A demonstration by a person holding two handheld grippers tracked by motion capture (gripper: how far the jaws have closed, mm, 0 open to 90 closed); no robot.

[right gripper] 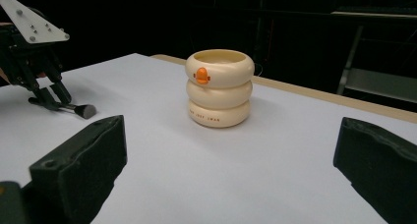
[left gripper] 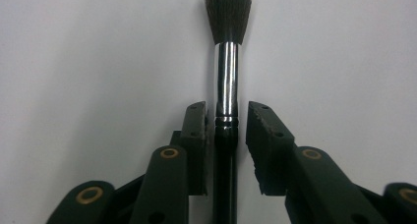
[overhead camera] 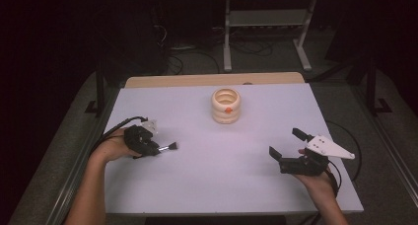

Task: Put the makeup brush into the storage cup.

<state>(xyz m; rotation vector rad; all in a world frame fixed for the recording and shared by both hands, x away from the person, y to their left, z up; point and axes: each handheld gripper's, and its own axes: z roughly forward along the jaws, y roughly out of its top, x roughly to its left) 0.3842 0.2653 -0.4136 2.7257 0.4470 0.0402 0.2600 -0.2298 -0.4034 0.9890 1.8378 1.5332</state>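
Note:
A makeup brush [left gripper: 227, 71] with a black handle, chrome ferrule and dark bristles lies on the white table [overhead camera: 222, 180]. It sits between the jaws of my left gripper [left gripper: 226, 111]; a thin gap shows beside the right pad, so the pads do not press on it. In the high view the left gripper [overhead camera: 156, 148] is at the table's left, and the brush [overhead camera: 170, 146] points right. A cream ringed cup [overhead camera: 226, 105] with an orange mark stands upright at the centre back. My right gripper [overhead camera: 285, 142] rests wide open at the right and faces the cup [right gripper: 220, 88].
Beyond the table's far wooden edge [overhead camera: 212, 80] stand a metal frame [overhead camera: 266, 32] and cables on the dark floor. The right gripper view also shows the left gripper [right gripper: 54, 98] with the brush head [right gripper: 84, 110] low on the table.

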